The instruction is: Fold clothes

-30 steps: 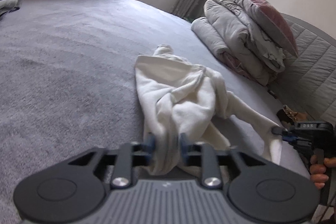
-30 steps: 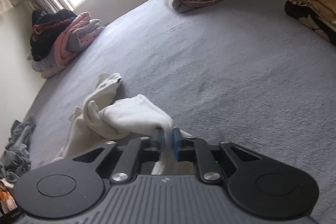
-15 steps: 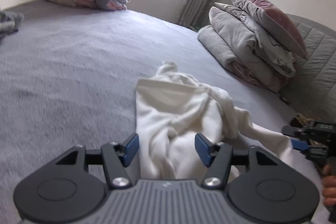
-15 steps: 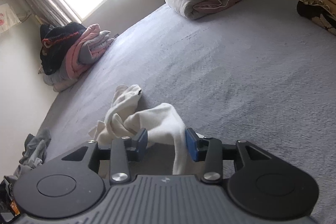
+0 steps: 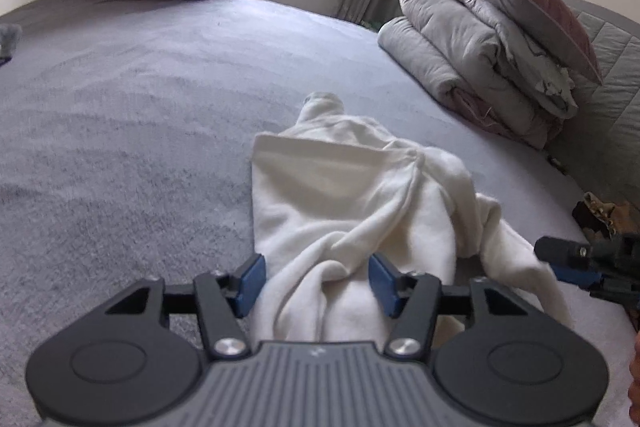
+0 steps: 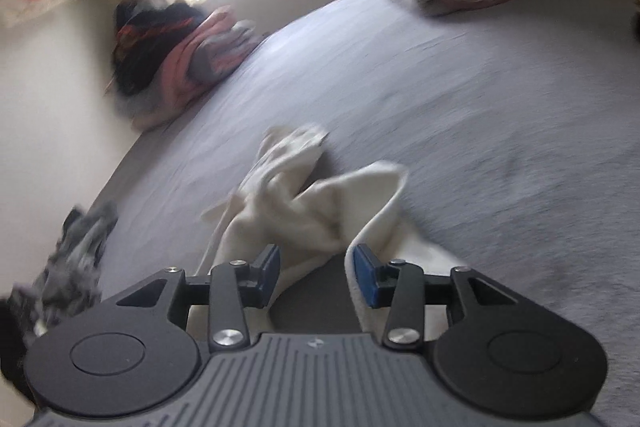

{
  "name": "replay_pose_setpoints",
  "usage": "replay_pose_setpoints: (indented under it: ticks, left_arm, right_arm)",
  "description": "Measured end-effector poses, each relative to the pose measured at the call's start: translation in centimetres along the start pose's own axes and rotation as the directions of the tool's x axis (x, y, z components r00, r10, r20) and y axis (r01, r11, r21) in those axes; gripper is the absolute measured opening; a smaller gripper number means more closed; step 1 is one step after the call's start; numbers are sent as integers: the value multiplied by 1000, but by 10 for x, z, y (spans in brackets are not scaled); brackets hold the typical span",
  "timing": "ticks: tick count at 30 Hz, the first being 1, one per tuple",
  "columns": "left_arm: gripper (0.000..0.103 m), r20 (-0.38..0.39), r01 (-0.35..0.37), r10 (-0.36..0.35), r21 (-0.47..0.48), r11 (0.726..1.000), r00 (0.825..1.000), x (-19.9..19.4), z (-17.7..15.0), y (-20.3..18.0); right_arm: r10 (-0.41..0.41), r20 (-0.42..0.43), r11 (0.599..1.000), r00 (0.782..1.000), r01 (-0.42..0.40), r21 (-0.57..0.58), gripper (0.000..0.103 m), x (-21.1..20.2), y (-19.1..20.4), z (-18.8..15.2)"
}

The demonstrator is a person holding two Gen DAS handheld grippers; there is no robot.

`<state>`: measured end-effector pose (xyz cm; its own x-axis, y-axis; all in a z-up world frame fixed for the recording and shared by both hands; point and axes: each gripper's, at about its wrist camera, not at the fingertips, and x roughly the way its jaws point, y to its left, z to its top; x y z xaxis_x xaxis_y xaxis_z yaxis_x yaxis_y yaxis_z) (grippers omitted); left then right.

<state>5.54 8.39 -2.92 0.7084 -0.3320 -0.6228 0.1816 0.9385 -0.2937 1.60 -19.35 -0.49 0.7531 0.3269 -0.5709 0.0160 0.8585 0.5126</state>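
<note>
Left wrist view: the left gripper (image 5: 316, 281) has its jaws apart, just narrowing, astride a bunched fold of the cream fleece garment (image 5: 352, 195) without pinching it. To regrip well, take a clean hem edge, not this thick wad. The garment lies crumpled on the grey plush bedcover (image 5: 120, 115).

Right wrist view, blurred: the right gripper (image 6: 316, 273) is parted and seemingly empty, bedcover showing between its pads; the twisted garment (image 6: 304, 203) lies just ahead.
</note>
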Motion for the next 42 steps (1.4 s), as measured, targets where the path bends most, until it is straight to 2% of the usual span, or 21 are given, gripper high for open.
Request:
replay_pose_setpoints:
  ticks: [2,3,4,10,15,17,18,20,21,24,27,29,31,33,34,38,42]
  left_arm:
    - [38,0,-8,8,-12,1000,1000,1,-1,2]
    - [27,8,-15,15,-23,1000,1000,0,-1,4]
    - [23,18,-23,24,-36,999,1000,-2,-1,5]
    - [15,100,-86,98,-117,989,990,-21,3,19]
    - [13,153,-150,183,-205,967,971,-35,7,40]
    - [6,160,-173,214,-238,956,964,-39,7,48]
    - [0,170,-196,241,-246,949,955,-42,7,51]
    - [0,196,-244,297,-253,936,934,-48,8,57]
    - [0,199,-252,307,-261,932,931,-49,10,62]
    - [0,171,-234,296,-306,923,940,-52,11,75]
    - [3,147,-176,240,-349,920,960,-53,10,83]
    - [11,133,-113,171,-362,925,976,-53,8,84]
    - [33,127,-60,113,-364,929,985,-52,7,81]
    - [50,128,-33,83,-350,936,988,-51,6,76]
    - [55,129,-28,75,-336,941,989,-49,6,73]
    - [57,104,-31,63,-286,958,993,-36,5,60]
    - [55,49,-47,63,-279,959,997,-20,1,51]
  right_arm:
    - [25,-50,999,998,-26,-21,45,8,6,-4]
    - [27,-72,999,997,-29,-26,45,11,8,-6]
    - [27,-92,999,995,-30,-29,45,15,10,-8]
    - [17,-169,999,985,-24,-39,45,25,13,-18]
    - [15,-170,999,985,-24,-46,45,18,13,-20]
    - [15,-163,998,986,-24,-52,45,15,13,-20]
    - [17,-160,998,987,-26,-52,45,13,13,-20]
    - [21,-154,998,988,-29,-48,45,13,14,-19]
    - [22,-151,998,988,-29,-47,45,11,13,-19]
    - [22,-134,998,991,-30,-60,45,5,14,-18]
    - [30,-116,997,993,-38,-66,45,0,16,-16]
    - [41,-109,997,993,-49,-68,45,-4,17,-16]
    - [47,-99,995,994,-55,-85,45,-8,20,-16]
    - [53,-93,992,994,-63,-112,45,-10,25,-18]
    - [57,-94,990,994,-69,-126,45,-11,28,-20]
    - [71,-131,983,989,-91,-161,45,-5,37,-28]
    - [73,-182,975,981,-109,-193,45,7,45,-39]
